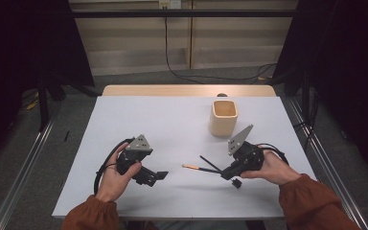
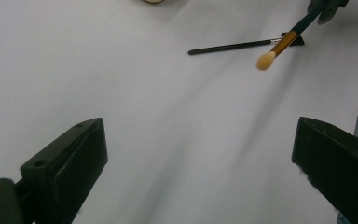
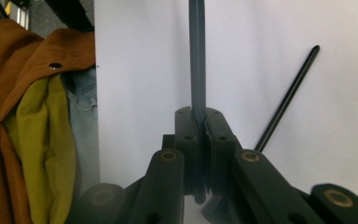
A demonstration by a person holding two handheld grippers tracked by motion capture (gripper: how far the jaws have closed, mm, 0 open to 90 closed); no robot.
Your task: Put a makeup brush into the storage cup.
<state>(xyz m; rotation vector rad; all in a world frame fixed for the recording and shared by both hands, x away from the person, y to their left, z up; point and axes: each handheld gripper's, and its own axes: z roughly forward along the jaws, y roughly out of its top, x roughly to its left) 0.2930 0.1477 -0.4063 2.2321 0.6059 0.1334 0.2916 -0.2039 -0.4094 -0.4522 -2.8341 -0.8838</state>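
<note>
My right tool [image 1: 229, 172] is clenched on the brush [image 1: 199, 168], handle lying level, tip pointing left twd my left tool [image 1: 159, 176], which is released. Cup [image 1: 223, 117] sits behind, up-table, nearer my right hand. 2nd brush [image 1: 210, 163] lies on table [image 1: 139, 110].

Rust-orange sleeves [image 1: 311, 201] with snap buttons; both black grippers, left [image 1: 162, 176] and right [image 1: 226, 173], carry grey triangular plates, brass-ringed screws and black cables.

A dark-handled makeup brush [image 1: 199, 167] with a gold ferrule and pale tip lies nearly level at lower centre, crossing a second thin black brush [image 1: 209, 163] resting just right of it.
</note>
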